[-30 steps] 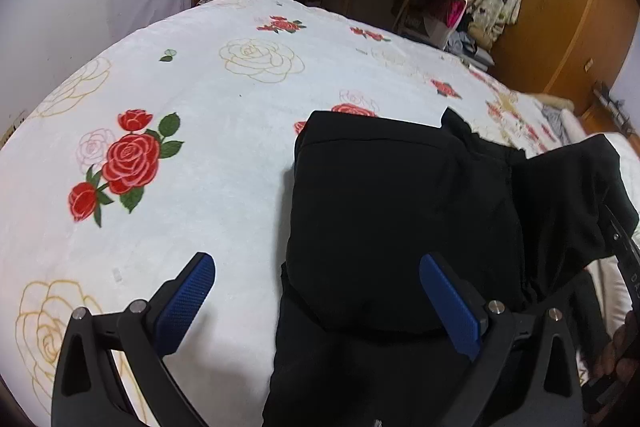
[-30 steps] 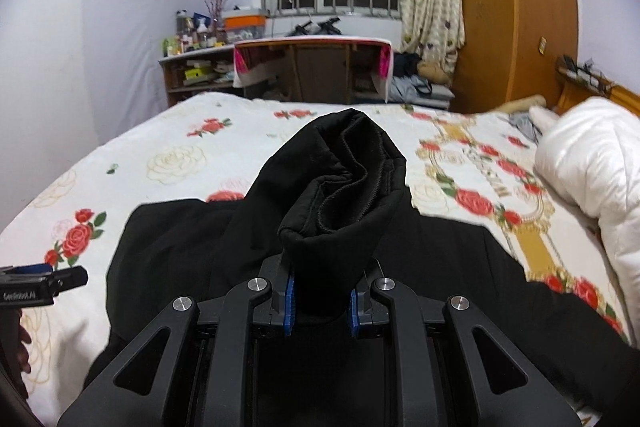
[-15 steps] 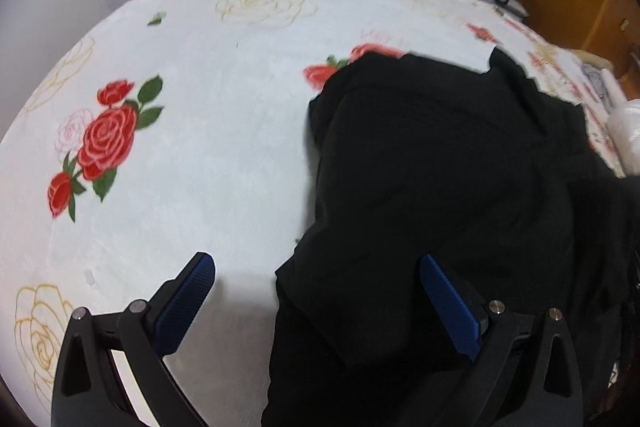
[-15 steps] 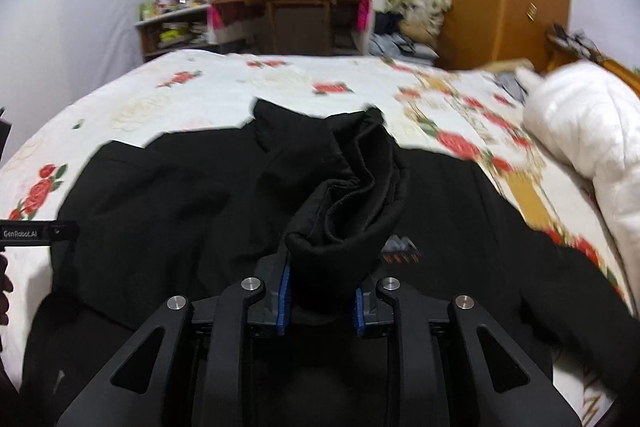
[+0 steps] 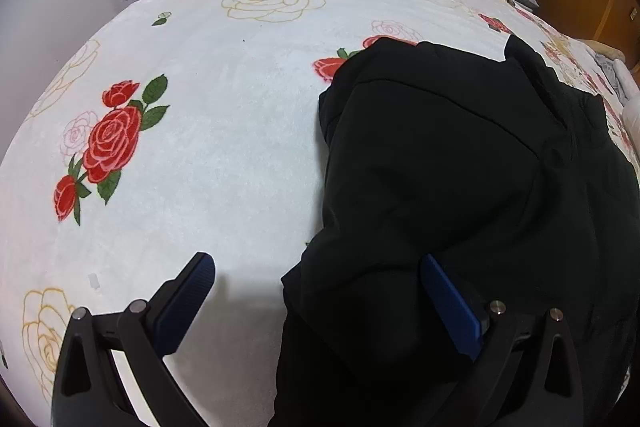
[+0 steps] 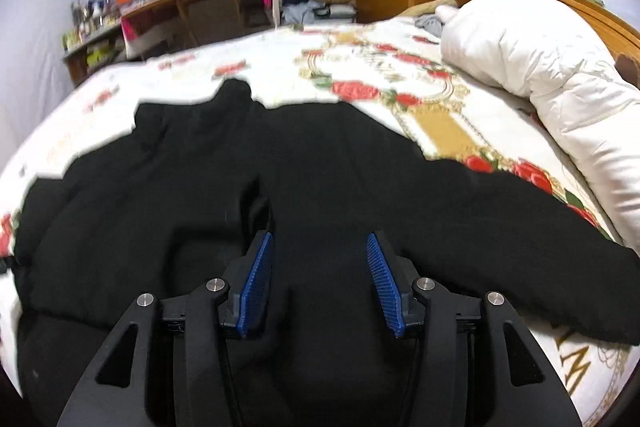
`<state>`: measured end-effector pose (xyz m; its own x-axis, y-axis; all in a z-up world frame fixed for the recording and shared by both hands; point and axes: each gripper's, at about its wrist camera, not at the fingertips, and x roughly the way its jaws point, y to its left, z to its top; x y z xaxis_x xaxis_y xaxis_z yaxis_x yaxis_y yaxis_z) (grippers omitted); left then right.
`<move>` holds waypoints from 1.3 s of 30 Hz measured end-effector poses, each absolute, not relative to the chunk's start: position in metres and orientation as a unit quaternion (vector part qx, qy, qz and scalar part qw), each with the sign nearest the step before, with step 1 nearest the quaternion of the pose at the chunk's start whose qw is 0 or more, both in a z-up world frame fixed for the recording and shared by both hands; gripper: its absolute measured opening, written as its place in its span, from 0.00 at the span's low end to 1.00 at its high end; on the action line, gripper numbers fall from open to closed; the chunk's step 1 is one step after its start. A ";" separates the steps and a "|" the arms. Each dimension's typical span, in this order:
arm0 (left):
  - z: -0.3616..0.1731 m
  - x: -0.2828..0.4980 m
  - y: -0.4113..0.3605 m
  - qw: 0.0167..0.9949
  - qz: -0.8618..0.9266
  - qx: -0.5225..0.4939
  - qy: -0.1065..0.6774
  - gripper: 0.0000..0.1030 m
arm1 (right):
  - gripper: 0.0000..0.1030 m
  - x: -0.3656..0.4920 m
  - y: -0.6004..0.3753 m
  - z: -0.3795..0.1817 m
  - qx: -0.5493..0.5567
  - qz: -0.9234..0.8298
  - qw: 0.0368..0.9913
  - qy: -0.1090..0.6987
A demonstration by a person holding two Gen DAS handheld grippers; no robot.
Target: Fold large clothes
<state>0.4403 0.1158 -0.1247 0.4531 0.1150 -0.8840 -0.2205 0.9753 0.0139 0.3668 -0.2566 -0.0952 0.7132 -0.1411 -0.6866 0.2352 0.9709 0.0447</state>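
Two wrist views: from the left, the left gripper (image 5: 316, 283) spreads wide over the black garment's (image 5: 460, 187) left edge, bare rose-print bedspread (image 5: 224, 131) beyond; from the right, the right gripper (image 6: 320, 267) is opening, pads clear of the garment (image 6: 320, 167) beneath, a white duvet (image 6: 540, 67) crowding the right.

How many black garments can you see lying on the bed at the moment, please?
1: the black garment lies spread across the floral bedspread, below the open left gripper and opening right gripper. Folds may hide more.
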 end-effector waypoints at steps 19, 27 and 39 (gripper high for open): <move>-0.131 0.444 0.105 0.845 0.108 -0.009 0.523 1.00 | 0.65 0.372 -0.235 -0.137 0.051 0.003 0.905 0.423; -0.120 0.439 0.106 0.842 0.128 -0.013 0.524 1.00 | 0.67 0.351 -0.261 -0.117 0.064 -0.049 0.908 0.412; -0.125 0.438 0.097 0.839 0.130 -0.016 0.529 1.00 | 0.67 0.407 -0.231 -0.139 0.067 -0.009 0.895 0.441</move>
